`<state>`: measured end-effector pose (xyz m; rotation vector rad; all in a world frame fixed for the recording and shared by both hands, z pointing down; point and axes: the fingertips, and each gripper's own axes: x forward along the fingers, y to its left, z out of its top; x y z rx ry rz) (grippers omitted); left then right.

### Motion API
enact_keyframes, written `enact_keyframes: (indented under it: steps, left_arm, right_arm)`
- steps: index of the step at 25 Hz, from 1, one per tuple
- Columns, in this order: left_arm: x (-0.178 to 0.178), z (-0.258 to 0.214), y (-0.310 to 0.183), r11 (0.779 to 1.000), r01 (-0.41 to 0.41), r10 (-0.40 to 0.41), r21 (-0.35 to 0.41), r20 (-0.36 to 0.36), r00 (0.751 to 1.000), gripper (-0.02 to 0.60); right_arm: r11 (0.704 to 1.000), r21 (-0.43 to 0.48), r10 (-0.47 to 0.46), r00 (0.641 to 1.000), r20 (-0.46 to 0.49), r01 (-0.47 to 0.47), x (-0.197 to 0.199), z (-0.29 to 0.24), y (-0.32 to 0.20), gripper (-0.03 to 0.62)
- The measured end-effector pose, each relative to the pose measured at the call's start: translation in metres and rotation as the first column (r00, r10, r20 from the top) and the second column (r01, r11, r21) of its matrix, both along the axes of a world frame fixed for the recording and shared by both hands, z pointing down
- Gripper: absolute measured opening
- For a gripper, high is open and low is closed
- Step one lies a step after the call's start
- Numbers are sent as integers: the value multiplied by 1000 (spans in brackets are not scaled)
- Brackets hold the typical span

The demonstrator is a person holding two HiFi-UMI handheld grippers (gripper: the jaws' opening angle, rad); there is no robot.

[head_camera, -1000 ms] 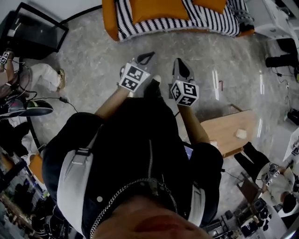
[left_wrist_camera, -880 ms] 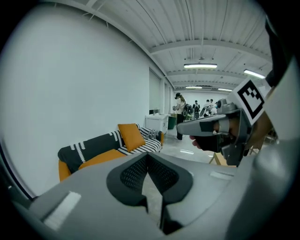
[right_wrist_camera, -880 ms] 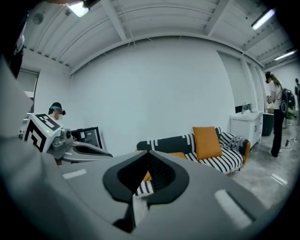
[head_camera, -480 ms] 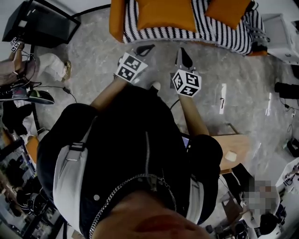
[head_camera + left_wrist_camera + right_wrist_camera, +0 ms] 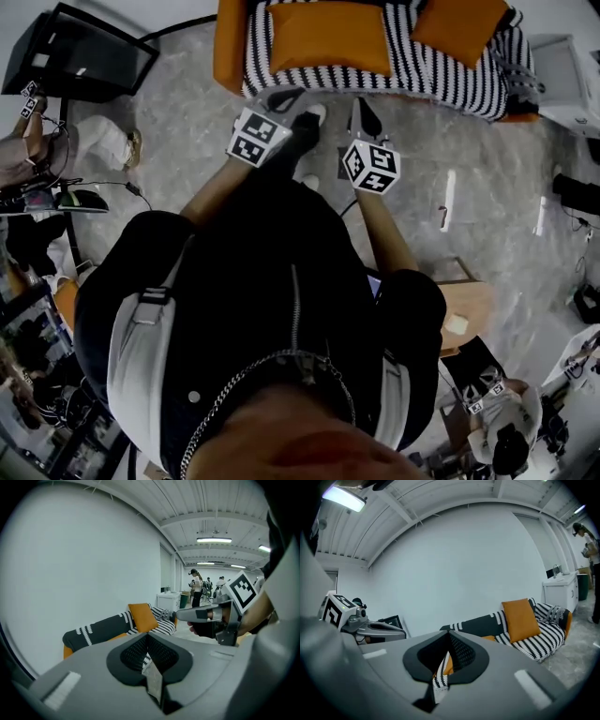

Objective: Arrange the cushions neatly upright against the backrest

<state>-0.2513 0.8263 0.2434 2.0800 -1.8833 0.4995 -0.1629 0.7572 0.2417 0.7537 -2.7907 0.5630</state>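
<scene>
Closest to the head camera, a person in a dark jacket (image 5: 272,309) is standing with both arms reaching forward. Just ahead, the left hand-held gripper (image 5: 284,97) and the right hand-held gripper (image 5: 365,117) are pointing toward a sofa. Each has its jaws pressed together and is carrying nothing; the two gripper views are showing the jaws meeting, with only the sofa beyond them. Grey stone floor (image 5: 187,112) is spreading out to either side. Past the gripper tips, an orange sofa (image 5: 412,70) under a black-and-white striped cover is filling the top of the head view. A large orange cushion (image 5: 328,36) seems to be lying flat on the seat. A second orange cushion (image 5: 459,21) is sitting toward the right end, and in the gripper views it is leaning up near the dark backrest. The arranging seems not to have started: neither cushion is being gripped, and the flat one in particular still needs standing against the backrest. Compared with a second ago, the sofa is showing larger and lower in the head view. The gripper tips, which were well short of it then, are now reaching just about to its front edge, with the jaws staying closed.
</scene>
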Motion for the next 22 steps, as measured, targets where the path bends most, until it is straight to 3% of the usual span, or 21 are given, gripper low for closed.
enact_keyframes:
  steps: [6, 11, 14, 19, 22]
  left_arm:
    - [-19, 27, -58, 1000, 11, -11, 6, -73, 997, 11]
    - [-28, 32, -126, 1000, -12, 12, 3, -91, 996, 11]
    - [-53, 17, -154, 1000, 7, -4, 30, -100, 995, 11]
    - [-95, 23, -181, 1000, 30, -30, 3, -116, 993, 11]
    - [-133, 26, -194, 997, 76, -75, 4, -119, 990, 11]
  right_arm:
    - [999, 40, -19, 999, -45, 21, -22, 4, -41, 2]
    - [986, 140, -74, 990, -122, 91, -42, -10, -105, 3]
    - [979, 170, -88, 988, -123, 109, -70, -27, -136, 3]
    - [972, 160, -145, 974, -176, 174, -112, -21, -162, 3]
    - [978, 146, -123, 977, -172, 149, -132, -17, -193, 3]
